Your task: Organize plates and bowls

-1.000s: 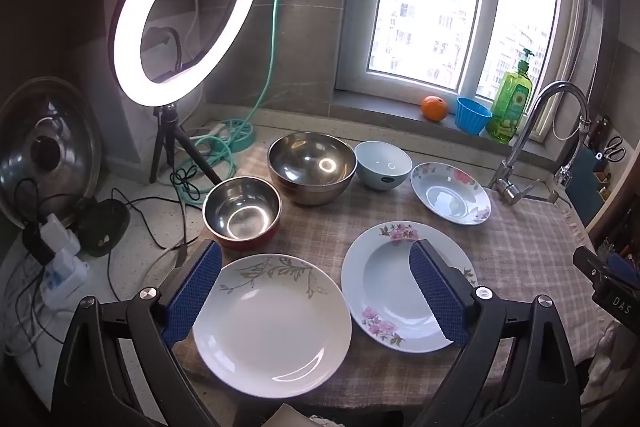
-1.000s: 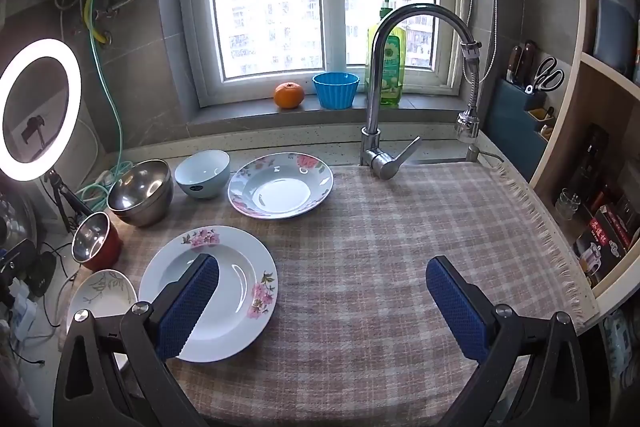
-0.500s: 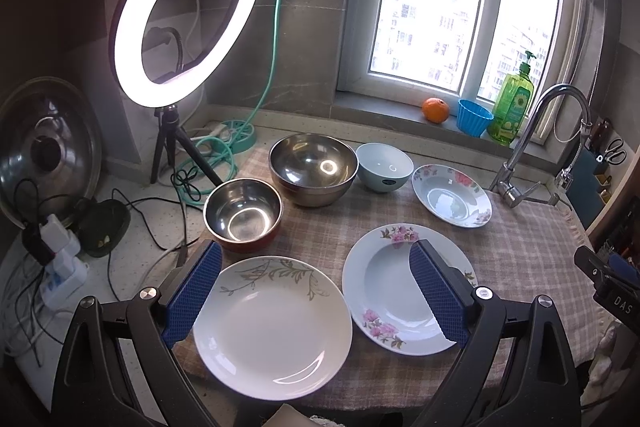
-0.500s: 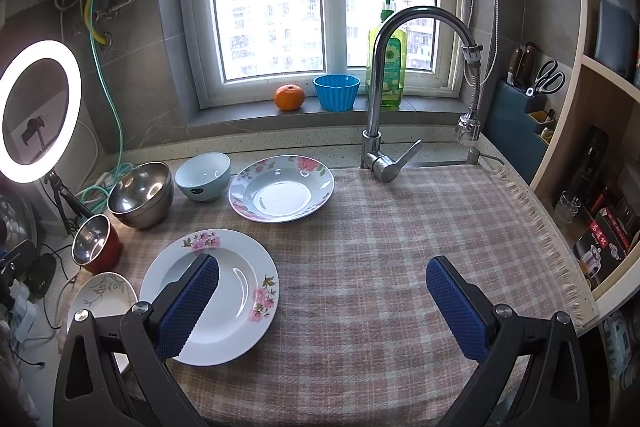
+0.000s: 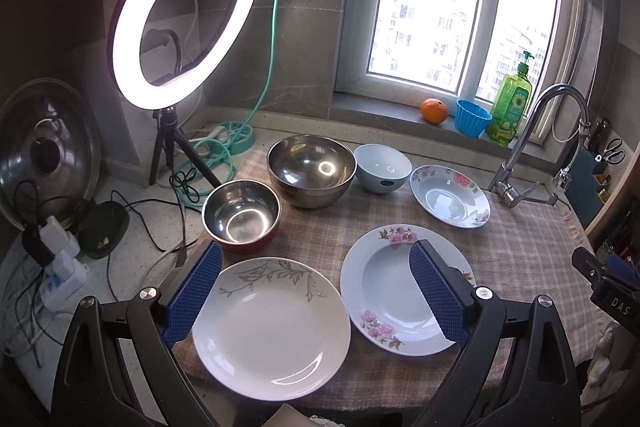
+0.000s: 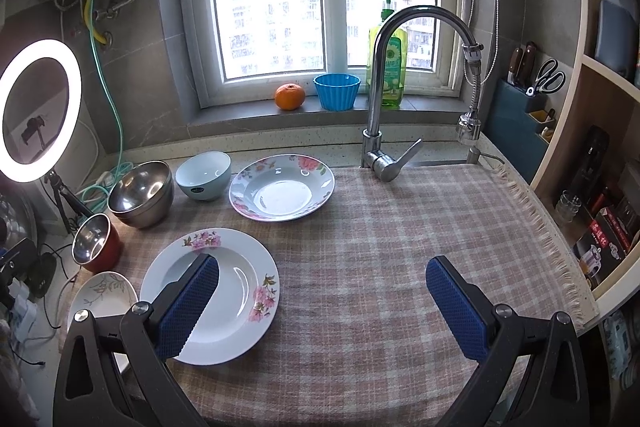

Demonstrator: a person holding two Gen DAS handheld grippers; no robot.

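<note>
I see the tabletop (image 6: pixel 380 267) under its checked cloth (image 6: pixel 400 227), wide and bare on the right toward the tap (image 6: pixel 384 155), with all the dishes crowded on the left half. Largest is the white plate (image 5: pixel 272 327) at the near left corner, just beside the pink-flowered plate (image 5: pixel 396 291); a second flowered plate (image 5: pixel 450 195) sits farther back. Behind them stand the big steel bowl (image 5: pixel 312 175), the red-sided steel bowl (image 5: pixel 240 215) and the pale blue bowl (image 5: pixel 382 167), close together. My left gripper (image 5: pixel 316 291) hangs over the two near plates, fingers spread wide and empty; my right gripper (image 6: pixel 324 303) is likewise spread wide with nothing in it, its left finger over the flowered plate. I judge no stacking has begun. I would take a plate by its raised rim, one finger under the lip, lift it flat and lower it onto its match. The white plate seems to overhang the cloth's near edge, so I'd avoid nudging it outward; the open right side gives room to swing.
</note>
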